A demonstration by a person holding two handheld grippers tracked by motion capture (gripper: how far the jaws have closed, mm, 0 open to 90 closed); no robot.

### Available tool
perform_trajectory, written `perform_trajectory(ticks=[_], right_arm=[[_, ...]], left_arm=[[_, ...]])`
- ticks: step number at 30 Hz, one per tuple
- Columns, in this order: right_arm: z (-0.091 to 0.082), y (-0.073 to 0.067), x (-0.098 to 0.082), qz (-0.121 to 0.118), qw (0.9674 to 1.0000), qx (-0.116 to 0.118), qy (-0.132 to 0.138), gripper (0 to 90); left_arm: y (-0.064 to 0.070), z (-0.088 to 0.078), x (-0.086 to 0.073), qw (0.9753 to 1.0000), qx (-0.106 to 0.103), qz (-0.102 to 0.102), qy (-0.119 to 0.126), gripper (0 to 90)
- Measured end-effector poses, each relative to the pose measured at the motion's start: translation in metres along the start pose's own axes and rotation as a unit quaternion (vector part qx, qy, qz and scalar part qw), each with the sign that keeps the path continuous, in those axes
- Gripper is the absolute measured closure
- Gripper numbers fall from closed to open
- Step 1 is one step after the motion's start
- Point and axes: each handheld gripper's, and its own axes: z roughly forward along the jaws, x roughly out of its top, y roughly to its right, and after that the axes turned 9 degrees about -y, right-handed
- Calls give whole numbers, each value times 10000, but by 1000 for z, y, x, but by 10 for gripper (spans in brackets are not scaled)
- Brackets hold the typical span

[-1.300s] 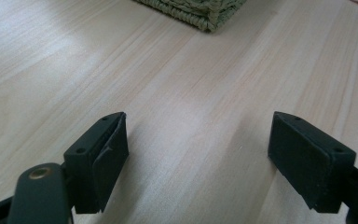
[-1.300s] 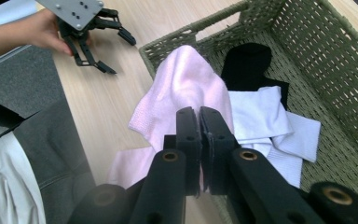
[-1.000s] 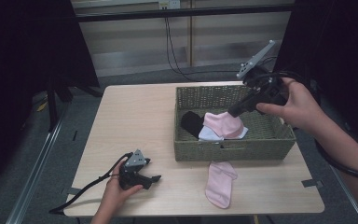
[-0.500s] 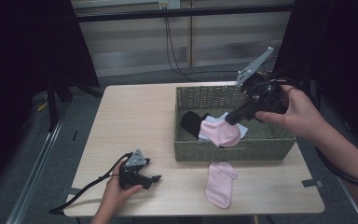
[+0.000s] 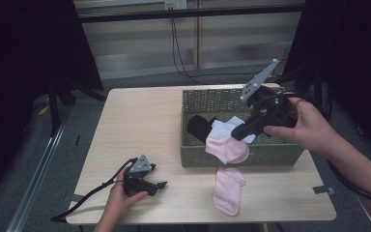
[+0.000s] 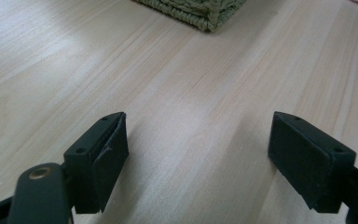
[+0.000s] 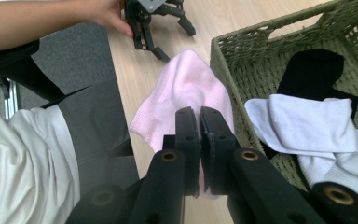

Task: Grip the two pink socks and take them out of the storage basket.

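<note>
So the biggest thing here is the table (image 5: 145, 125), a pale wood-grain top with rounded corners, grain lines running long and smooth.

Next down is the basket (image 5: 232, 157), rectangular, woven from greenish-tan fibre with a chunky braided rim and a slot handle cut into the end wall. It sits at about 2 o'clock on the table from the person's seat.

Inside it there's a black sock (image 5: 200, 128) toward the 9 o'clock end and crumpled white socks (image 5: 224, 128) just beside it at 3 o'clock, soft ribbed knit, folded over each other.

A pink sock (image 5: 228, 191) lies flat on the table at 6 o'clock of the basket, just beside its near wall, fuzzy knit, toe rounded.

The right gripper (image 5: 239, 134) is held up over the basket's near wall, black body with a grey three-cornered plate on top. Its jaws are pinched nearly together on a second pink sock (image 7: 186, 93), which hangs limp from them over the near rim, right above the flat one.

The left gripper (image 5: 160, 184) rests low on the table at about 7 o'clock, well apart from the basket, hand wrapped round it. Its flat matte-black pads (image 6: 105, 158) stand spread wide with bare wood between them, holding nothing.
</note>
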Motion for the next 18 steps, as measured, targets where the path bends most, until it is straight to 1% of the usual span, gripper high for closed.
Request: perform_trajectory(ticks=[1, 2, 3, 4, 5, 6, 7, 9, 13, 15, 18], right_arm=[[5, 0, -1, -45, 10000, 59, -50, 841], [5, 0, -1, -45, 10000, 59, -50, 841], [9, 0, -1, 5, 9999, 161, -41, 777], [9, 0, -1, 5, 9999, 161, -41, 777], [13, 1, -2, 43, 9998, 210, -55, 735], [13, 1, -2, 43, 9998, 210, -55, 735], [16, 2, -3, 62, 9997, 237, -76, 678], [17, 2, -4, 81, 9996, 241, -82, 675], [23, 5, -9, 136, 9995, 249, -143, 637], [26, 7, -14, 172, 9995, 209, -151, 605], [29, 9, -18, 175, 9995, 181, -190, 583]], left_arm=[[0, 0, 0, 10000, 0, 0, 0, 197], [0, 0, 0, 10000, 0, 0, 0, 197], [0, 0, 0, 10000, 0, -1, 0, 198], [0, 0, 0, 10000, 0, -1, 0, 198], [0, 0, 0, 10000, 0, 1, 0, 198], [0, 0, 0, 10000, -3, -2, 3, 198], [0, 0, 0, 10000, 0, -1, 0, 198], [0, 0, 0, 10000, -1, -1, 0, 198], [0, 0, 0, 10000, -8, -10, 4, 198], [0, 0, 0, 10000, -13, -14, -4, 198], [0, 0, 0, 10000, -11, 6, -19, 198]])
